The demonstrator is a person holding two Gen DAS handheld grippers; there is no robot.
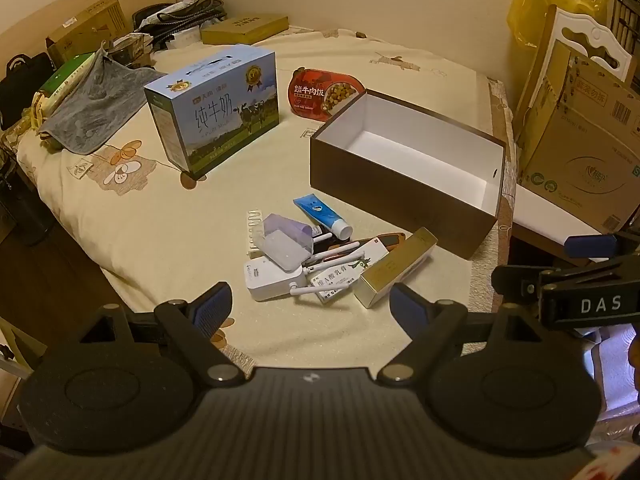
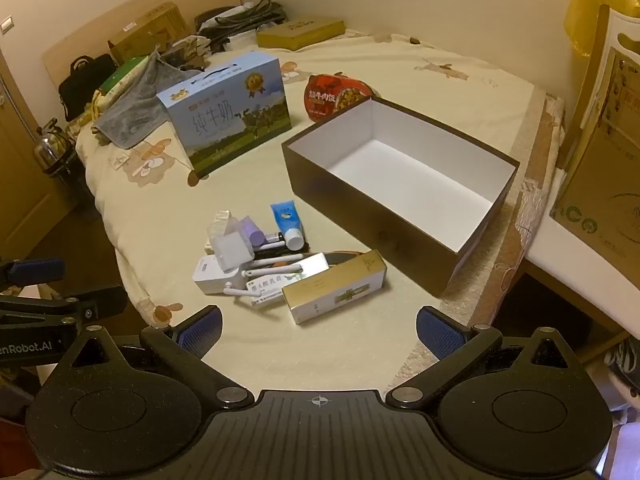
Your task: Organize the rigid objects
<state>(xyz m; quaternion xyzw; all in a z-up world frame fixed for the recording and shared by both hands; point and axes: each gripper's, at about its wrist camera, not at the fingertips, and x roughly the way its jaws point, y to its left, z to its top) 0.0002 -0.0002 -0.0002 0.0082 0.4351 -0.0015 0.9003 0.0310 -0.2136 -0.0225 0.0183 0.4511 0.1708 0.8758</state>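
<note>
A pile of small items lies on the bed: a gold carton (image 1: pixel 394 268) (image 2: pixel 334 286), a white router with antennas (image 1: pixel 274 278) (image 2: pixel 218 276), a blue tube (image 1: pixel 322 216) (image 2: pixel 287 222), a purple holder (image 1: pixel 286 230) (image 2: pixel 250 230) and a small white medicine box (image 1: pixel 344 276) (image 2: pixel 272 286). Behind it stands a dark brown box (image 1: pixel 404 196) (image 2: pixel 360 208), white and bare inside. My left gripper (image 1: pixel 310 308) hovers open just in front of the pile. My right gripper (image 2: pixel 318 332) is open too, near the gold carton, nothing between its fingers. Each gripper shows at the edge of the other's view.
A blue milk carton (image 1: pixel 216 108) (image 2: pixel 228 114) and a red meal pack (image 1: pixel 324 94) (image 2: pixel 334 96) stand behind the pile. A grey cloth (image 1: pixel 94 108), boxes and bags crowd the far left. Cardboard boxes (image 1: pixel 580 148) line the right, past the bed's edge.
</note>
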